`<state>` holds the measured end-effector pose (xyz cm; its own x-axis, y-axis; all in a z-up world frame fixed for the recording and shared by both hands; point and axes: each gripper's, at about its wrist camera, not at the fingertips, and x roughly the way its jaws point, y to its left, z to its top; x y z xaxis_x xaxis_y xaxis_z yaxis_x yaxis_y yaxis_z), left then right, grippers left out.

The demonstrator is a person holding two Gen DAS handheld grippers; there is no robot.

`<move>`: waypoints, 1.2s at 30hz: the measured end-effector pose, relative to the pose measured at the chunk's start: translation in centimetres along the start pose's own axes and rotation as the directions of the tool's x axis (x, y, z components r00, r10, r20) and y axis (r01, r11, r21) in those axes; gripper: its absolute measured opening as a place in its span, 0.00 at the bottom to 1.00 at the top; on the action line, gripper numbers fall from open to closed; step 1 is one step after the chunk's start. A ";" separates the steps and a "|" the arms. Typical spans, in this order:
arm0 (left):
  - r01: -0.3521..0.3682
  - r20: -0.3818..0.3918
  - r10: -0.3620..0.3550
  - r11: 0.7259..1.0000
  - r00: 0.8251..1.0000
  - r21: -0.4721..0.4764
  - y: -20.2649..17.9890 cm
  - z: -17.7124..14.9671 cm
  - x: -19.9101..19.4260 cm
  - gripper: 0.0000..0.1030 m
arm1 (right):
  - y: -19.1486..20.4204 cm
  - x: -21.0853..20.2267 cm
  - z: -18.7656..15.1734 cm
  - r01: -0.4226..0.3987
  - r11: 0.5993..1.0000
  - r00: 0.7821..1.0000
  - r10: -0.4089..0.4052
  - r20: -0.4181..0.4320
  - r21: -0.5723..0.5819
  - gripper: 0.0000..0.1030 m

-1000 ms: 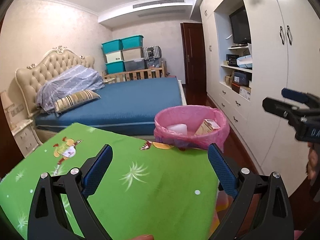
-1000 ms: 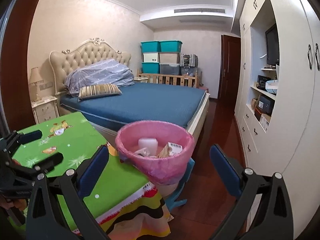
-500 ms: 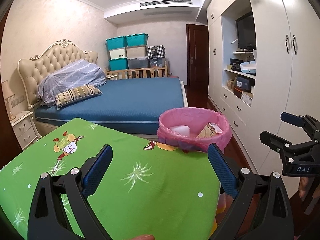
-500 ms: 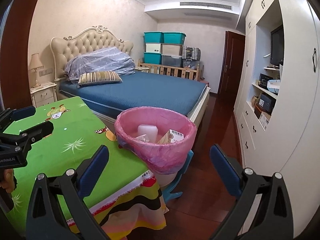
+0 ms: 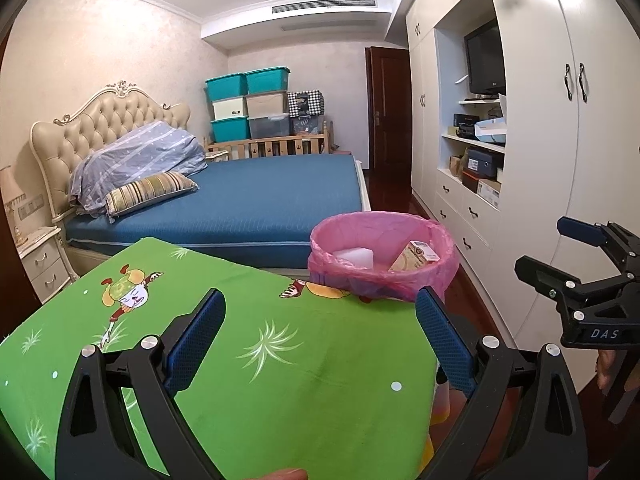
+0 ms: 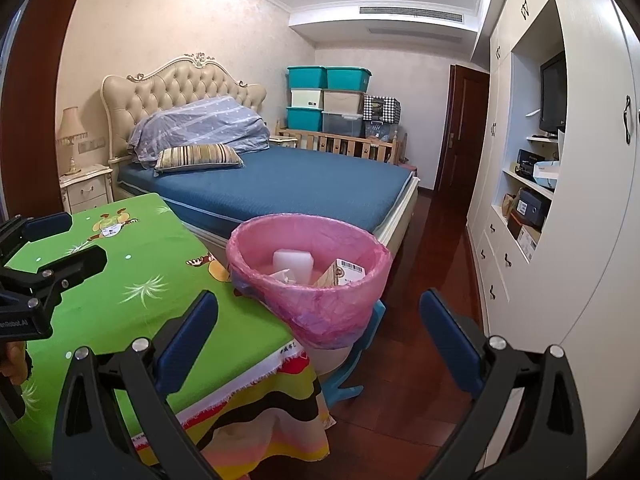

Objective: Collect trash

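A bin with a pink liner [image 5: 380, 256] [image 6: 308, 276] stands on a blue stool just past the far right corner of the table. Inside lie a white block [image 6: 292, 264], a small carton [image 5: 414, 256] [image 6: 342, 272] and crumpled paper [image 6: 284, 276]. My left gripper [image 5: 320, 332] is open and empty above the green tablecloth [image 5: 240, 360]. My right gripper [image 6: 320, 332] is open and empty, held off the table's right edge, short of the bin. Each gripper shows in the other's view: the right one [image 5: 560, 248] and the left one [image 6: 68, 240].
A blue bed [image 6: 288, 184] lies behind the table. White wardrobes with shelves and a TV [image 5: 484, 60] line the right wall. A nightstand with a lamp [image 6: 86, 188] stands far left. Dark wood floor [image 6: 432, 280] runs between bed and wardrobes. Storage boxes [image 5: 248, 104] are stacked at the back.
Both grippers have drawn back and up a little from the bin and stayed open and empty. The right gripper sits lower in the left wrist view.
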<state>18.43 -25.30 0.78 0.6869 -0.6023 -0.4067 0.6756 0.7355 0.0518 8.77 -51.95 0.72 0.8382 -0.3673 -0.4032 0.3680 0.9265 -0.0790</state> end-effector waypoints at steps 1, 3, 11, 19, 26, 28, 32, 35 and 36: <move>0.000 -0.001 0.000 1.000 1.000 0.000 0.0 0.0 0.0 0.87 | 0.0 0.0 -0.1 0.001 1.000 1.000 -0.001 0.001 0.000 0.95; 0.000 -0.002 0.000 1.000 1.000 0.000 0.0 0.0 0.0 0.87 | -0.1 0.1 -0.2 0.004 1.000 1.000 -0.004 0.001 0.001 0.95; 0.017 -0.015 -0.017 1.000 1.000 -0.013 0.2 -0.3 0.3 0.87 | -0.1 0.0 -0.1 0.003 1.000 1.000 -0.003 0.002 0.006 0.95; 0.014 -0.015 -0.014 1.000 1.000 -0.013 0.3 -0.4 0.4 0.87 | 0.0 0.0 -0.2 0.002 1.000 1.000 -0.002 0.002 0.007 0.95; 0.013 -0.015 -0.013 1.000 1.000 -0.013 0.3 -0.4 0.4 0.87 | 0.0 0.0 -0.2 0.001 1.000 1.000 -0.001 0.002 0.007 0.95; 0.012 -0.011 -0.012 1.000 1.000 -0.011 0.3 -0.4 0.3 0.87 | 0.0 0.0 -0.2 0.001 1.000 1.000 -0.001 0.002 0.007 0.95; 0.009 0.002 -0.009 1.000 1.000 -0.009 0.2 -0.2 0.1 0.87 | 0.2 0.1 -0.4 0.001 1.000 1.000 -0.001 0.005 0.002 0.95; 0.009 0.004 -0.009 1.000 1.000 -0.011 0.3 -0.2 0.1 0.87 | 0.3 0.1 -0.4 0.000 1.000 1.000 0.000 0.004 0.003 0.95; 0.009 0.005 -0.009 1.000 1.000 -0.014 0.3 -0.1 0.1 0.87 | 0.3 0.1 -0.4 0.000 1.000 1.000 0.000 0.004 0.002 0.95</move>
<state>18.68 -25.08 0.63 0.6819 -0.6104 -0.4030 0.6781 0.7342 0.0354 8.81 -51.72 0.29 0.8397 -0.3680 -0.3994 0.3690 0.9262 -0.0777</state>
